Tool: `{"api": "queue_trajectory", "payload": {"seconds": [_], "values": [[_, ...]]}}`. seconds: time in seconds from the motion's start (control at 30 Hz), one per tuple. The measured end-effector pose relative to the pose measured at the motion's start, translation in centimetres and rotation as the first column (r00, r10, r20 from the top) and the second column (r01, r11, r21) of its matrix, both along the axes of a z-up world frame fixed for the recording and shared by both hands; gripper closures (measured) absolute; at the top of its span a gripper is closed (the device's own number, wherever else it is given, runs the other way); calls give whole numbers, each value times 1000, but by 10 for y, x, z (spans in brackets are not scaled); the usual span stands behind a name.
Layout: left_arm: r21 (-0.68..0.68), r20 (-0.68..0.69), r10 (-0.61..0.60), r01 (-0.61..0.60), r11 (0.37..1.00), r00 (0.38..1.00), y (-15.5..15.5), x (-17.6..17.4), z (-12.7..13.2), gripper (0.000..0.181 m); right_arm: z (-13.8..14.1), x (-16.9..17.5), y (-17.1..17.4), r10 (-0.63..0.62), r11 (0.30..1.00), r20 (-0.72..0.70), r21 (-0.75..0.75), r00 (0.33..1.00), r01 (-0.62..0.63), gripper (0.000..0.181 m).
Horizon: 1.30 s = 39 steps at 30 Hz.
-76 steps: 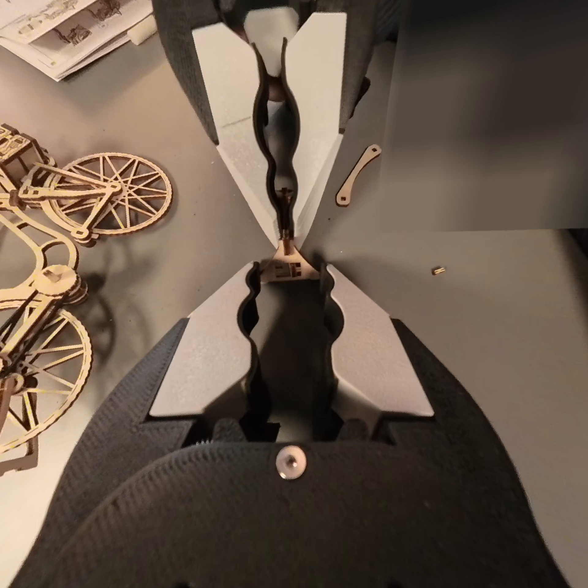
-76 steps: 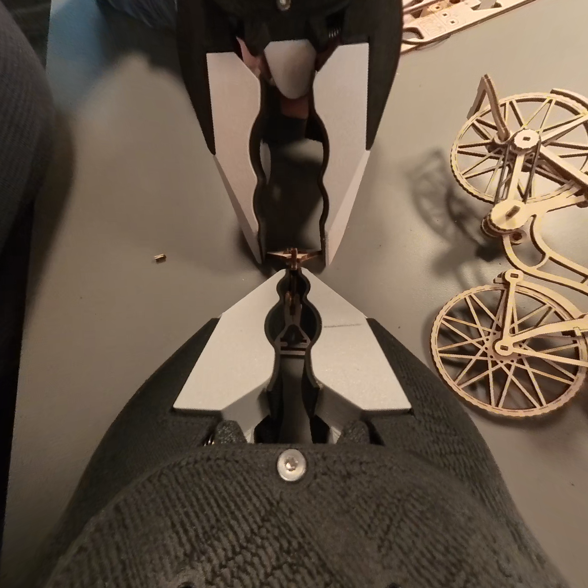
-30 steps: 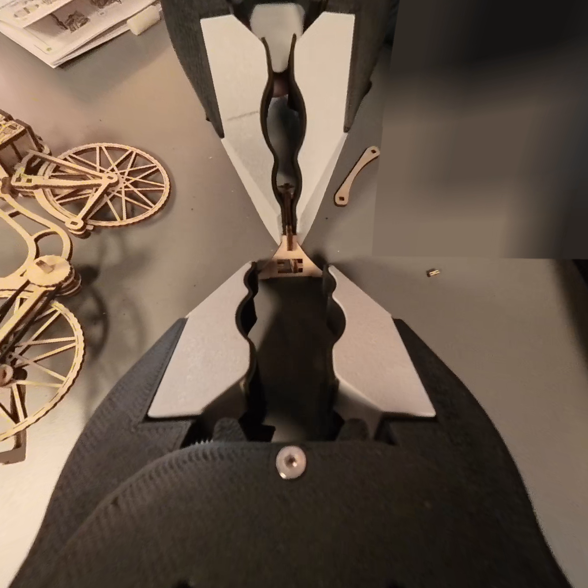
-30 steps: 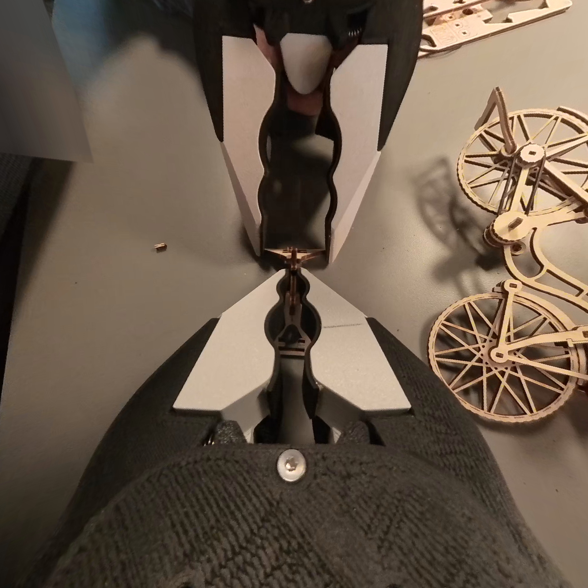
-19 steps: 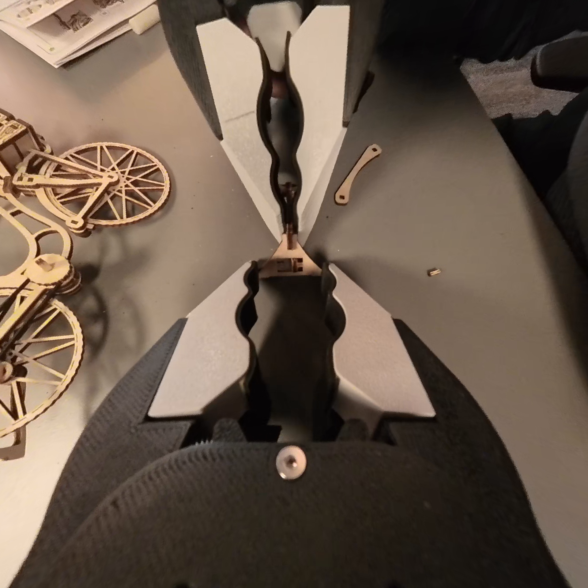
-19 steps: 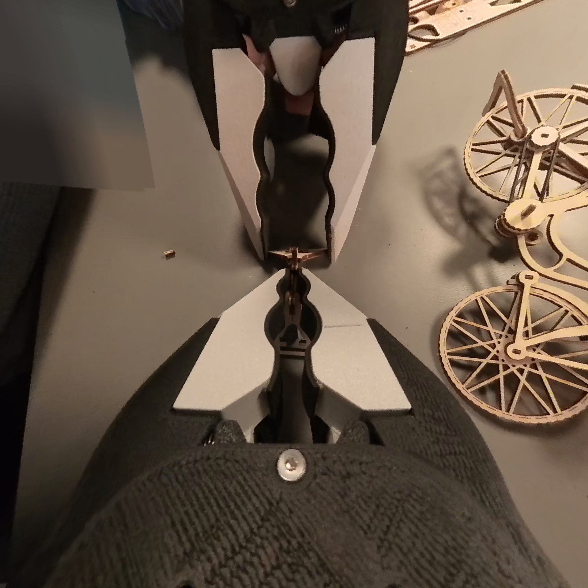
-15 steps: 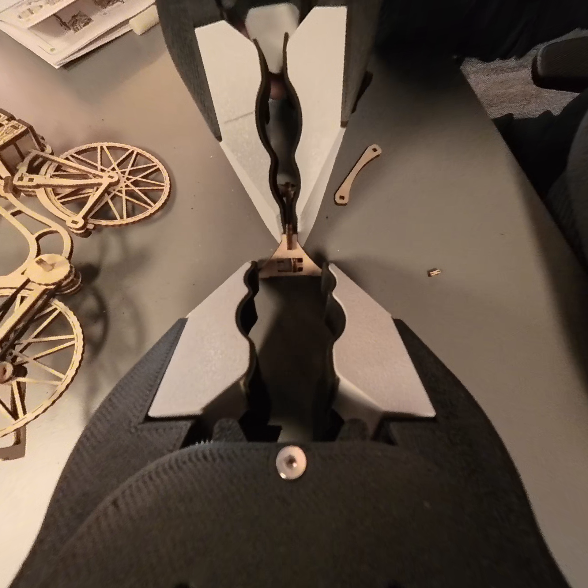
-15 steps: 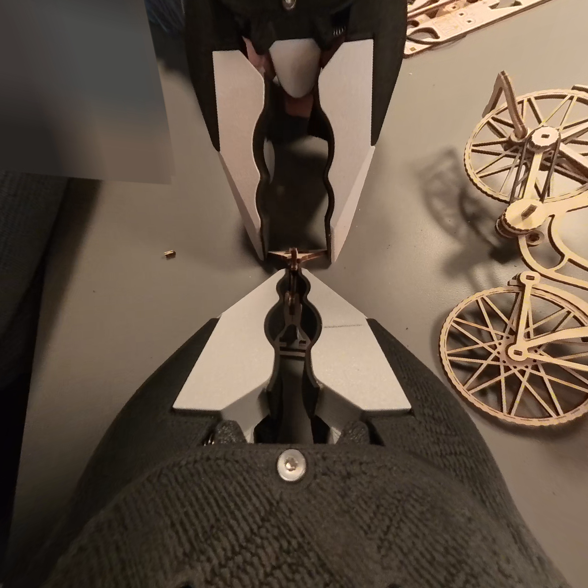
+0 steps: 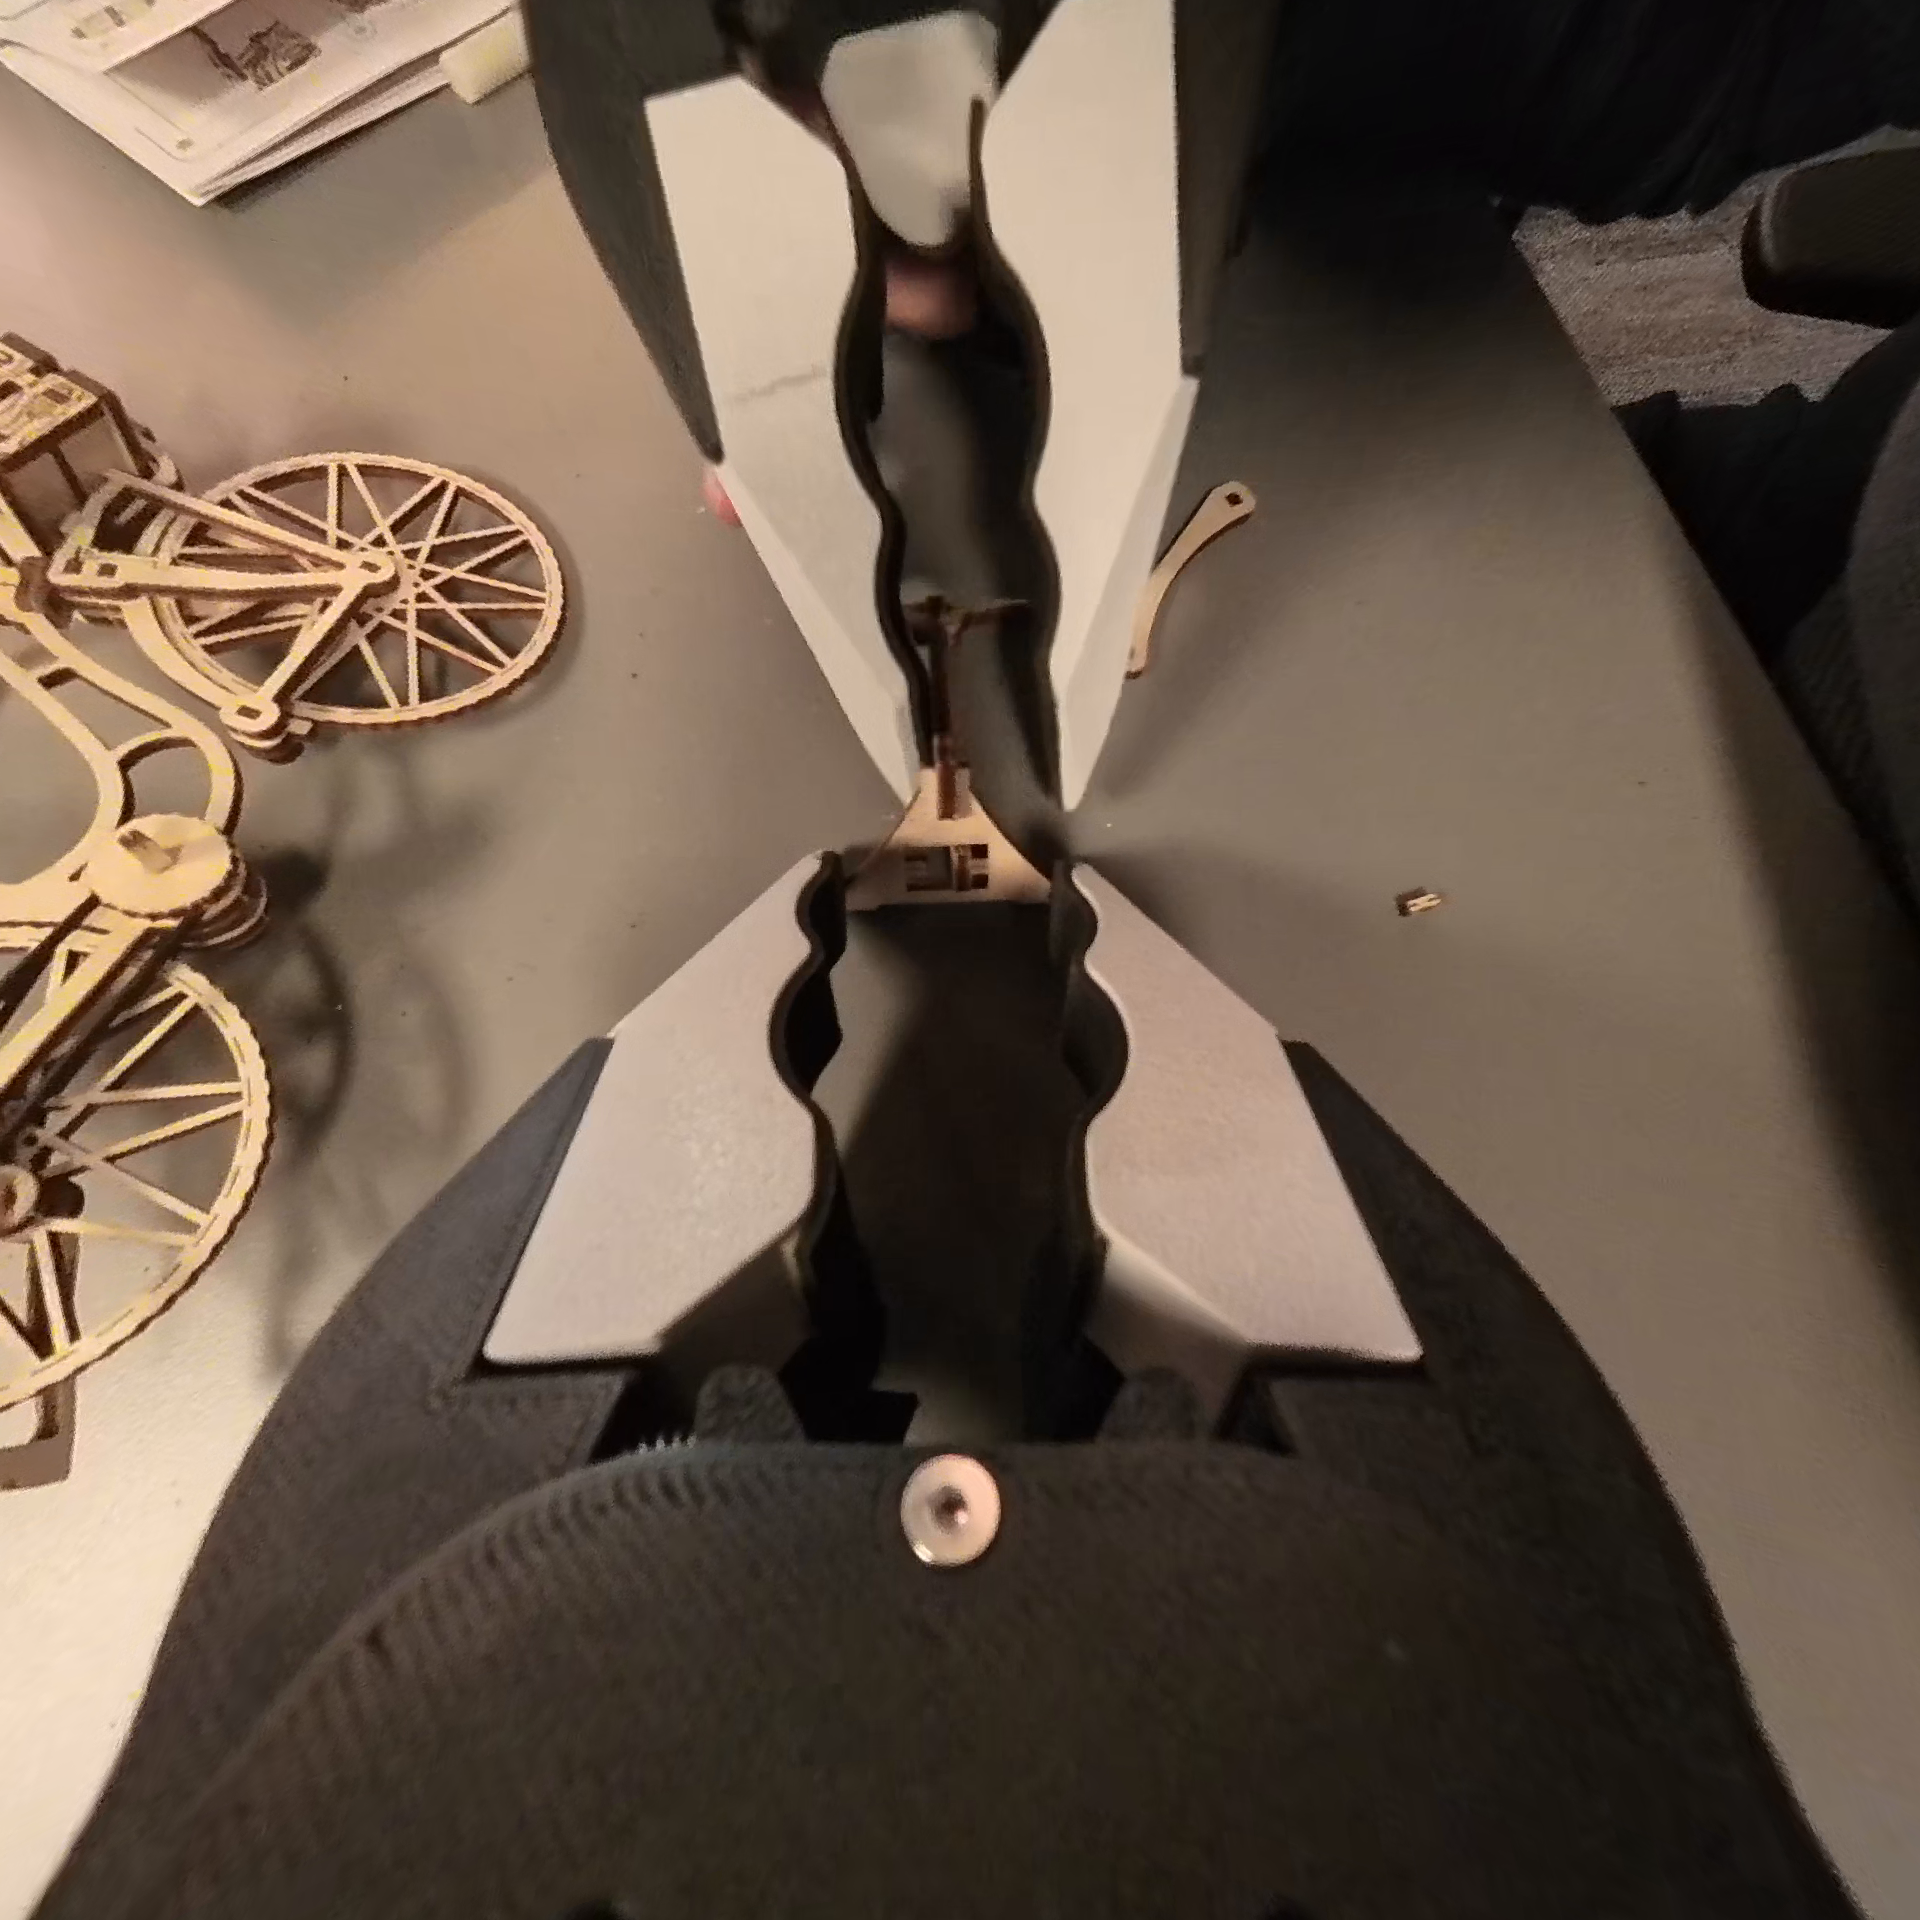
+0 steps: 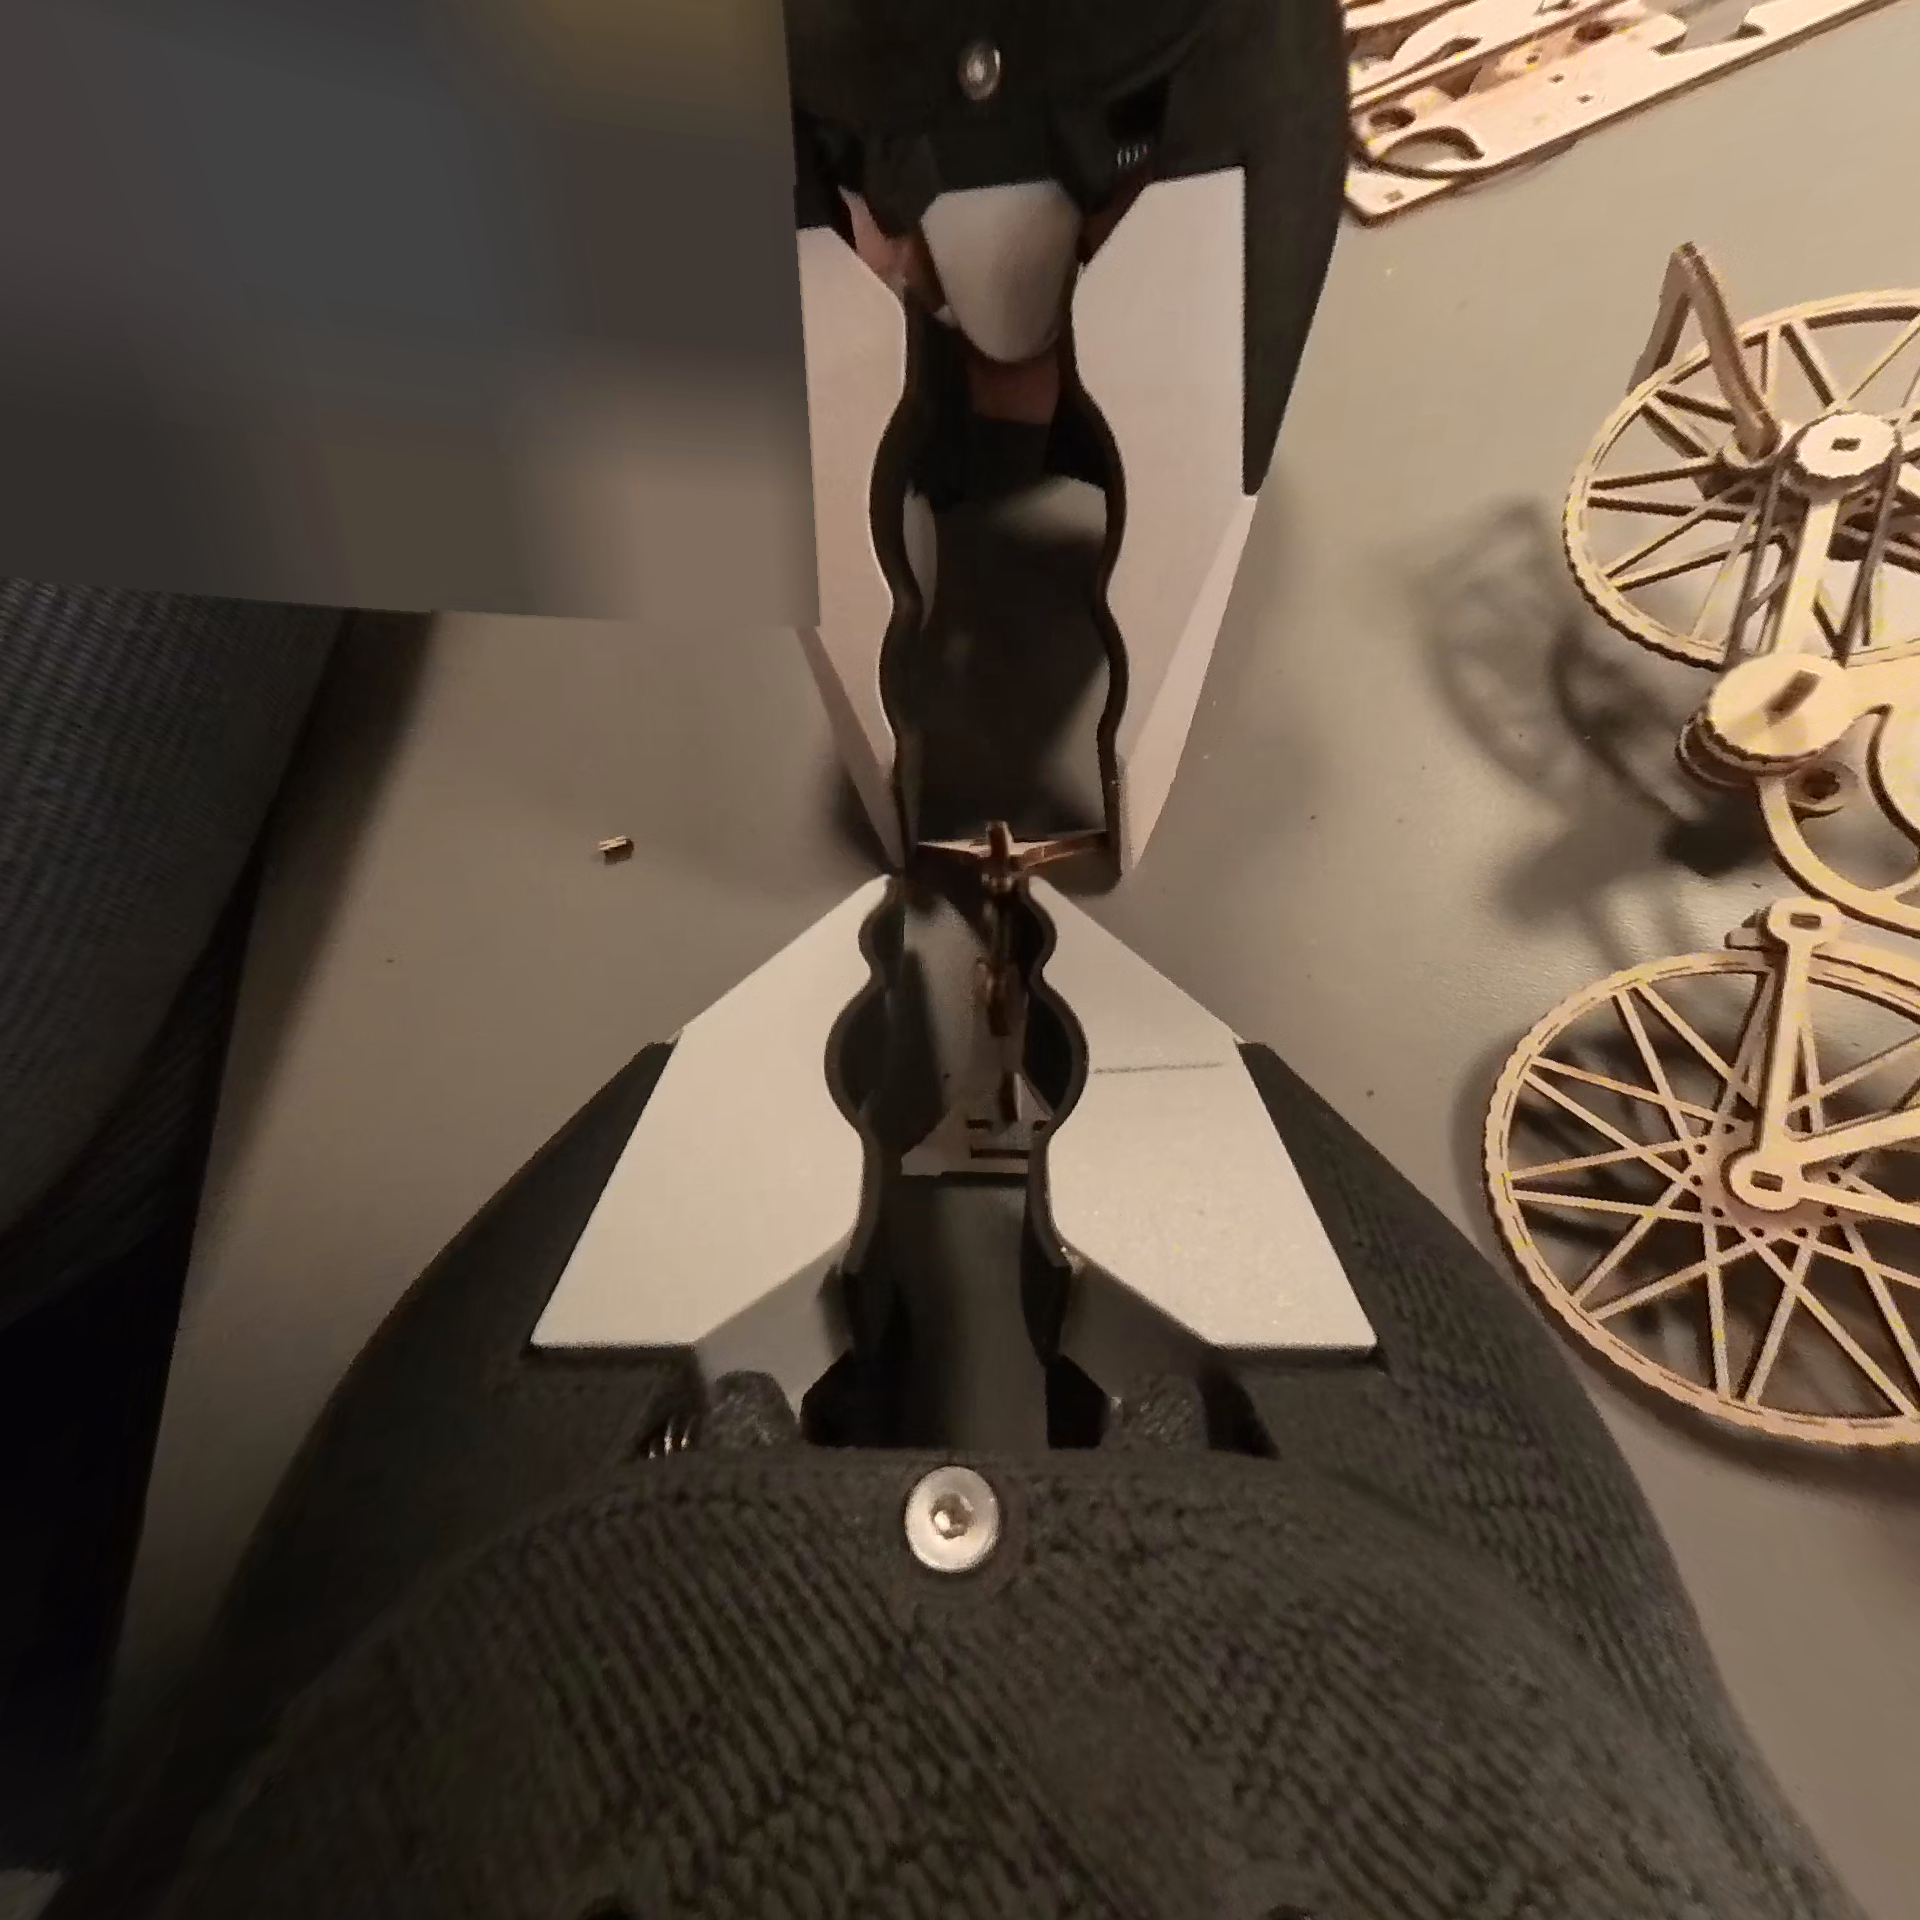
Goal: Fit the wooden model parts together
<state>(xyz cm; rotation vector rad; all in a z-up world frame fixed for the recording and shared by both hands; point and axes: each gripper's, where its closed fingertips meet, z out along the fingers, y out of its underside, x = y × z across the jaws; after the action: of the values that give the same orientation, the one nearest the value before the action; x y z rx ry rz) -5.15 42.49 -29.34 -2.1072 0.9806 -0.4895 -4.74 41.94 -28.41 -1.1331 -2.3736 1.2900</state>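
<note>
My left gripper (image 9: pixel 940 871) is shut on a flat triangular wooden part (image 9: pixel 935 836) held across its tips, a little above the grey table (image 9: pixel 1507 1195). A slender wooden part (image 9: pixel 940 665) stands joined into the triangle's point. My right gripper (image 9: pixel 982 784) faces the left one tip to tip. Its jaws stand apart around the slender part, which lies loose between them. In the right wrist view the right gripper (image 10: pixel 966 894) is open, the slender part (image 10: pixel 1000 977) leans near its right finger, and the left gripper (image 10: pixel 1013 831) holds the triangular part (image 10: pixel 1049 850) edge-on.
A built wooden bicycle model (image 9: pixel 343 603) lies at the left, also in the right wrist view (image 10: pixel 1704 1195). A curved wooden part (image 9: pixel 1184 571), a small peg (image 9: pixel 1418 902), an instruction booklet (image 9: pixel 239 83) and cut-out wooden sheets (image 10: pixel 1558 104) lie around. The table edge and a dark chair (image 9: pixel 1849 675) are at the right.
My right gripper's jaws have spread apart and let go of the slender part, which stays joined to the triangular part. The left gripper keeps its hold and has hardly moved.
</note>
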Motion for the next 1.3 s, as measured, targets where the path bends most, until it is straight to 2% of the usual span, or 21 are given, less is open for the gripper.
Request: {"api": "queue_trajectory", "payload": {"seconds": [0.47, 0.57, 0.63, 0.67, 0.7, 0.8, 0.87, 0.9, 1.03, 1.1, 1.13, 1.27, 1.3], "values": [[-7, 7, 13, -13, 1000, 1000, 2, -1, 0, 140, -1, 0, 0, 1, 1000, 5, 6, 1000, -1, 158], [-9, 9, 14, -14, 1000, 1000, 2, -1, 0, 141, -1, -3, 6, -39, 999, -3, 15, 999, 39, 133], [-8, 9, 16, -16, 1000, 1000, 2, -1, 0, 141, -1, 0, 3, -11, 1000, 4, 4, 1000, 11, 134], [-8, 9, 20, -20, 1000, 1000, 2, -2, 0, 141, 0, 4, -1, 21, 1000, 13, -11, 1000, -21, 144], [-9, 11, 20, -20, 1000, 1000, 2, -2, 0, 141, 0, 6, -4, 36, 999, 22, -26, 999, -35, 144], [-8, 9, 24, -24, 1000, 1000, 3, -2, 0, 141, 3, 2, -1, 9, 998, 35, -68, 999, -7, 145], [-8, 9, 25, -25, 1000, 1000, 3, -2, 0, 141, 4, 0, 1, -3, 998, 21, -59, 1000, 5, 129], [-8, 9, 27, -27, 1000, 1000, 3, -2, 0, 141, 4, 4, -4, 28, 998, 25, -63, 999, -26, 140], [-8, 10, 27, -27, 1000, 1000, 3, -3, 1, 141, 5, 2, -2, 9, 996, 39, -88, 999, -6, 141], [-9, 10, 27, -27, 1000, 1000, 3, -2, 1, 141, 5, 0, -2, 5, 998, 19, -67, 1000, -4, 129], [-9, 11, 27, -27, 1000, 1000, 3, -2, 1, 141, 4, 4, -6, 37, 997, 21, -64, 999, -36, 140], [-8, 10, 24, -24, 1000, 1000, 3, -2, 0, 141, 5, 1, -3, 10, 996, 38, -86, 999, -6, 140], [-8, 10, 25, -25, 1000, 1000, 3, -2, 0, 141, 5, -2, -1, -13, 997, 27, -79, 1000, 15, 134]]}}
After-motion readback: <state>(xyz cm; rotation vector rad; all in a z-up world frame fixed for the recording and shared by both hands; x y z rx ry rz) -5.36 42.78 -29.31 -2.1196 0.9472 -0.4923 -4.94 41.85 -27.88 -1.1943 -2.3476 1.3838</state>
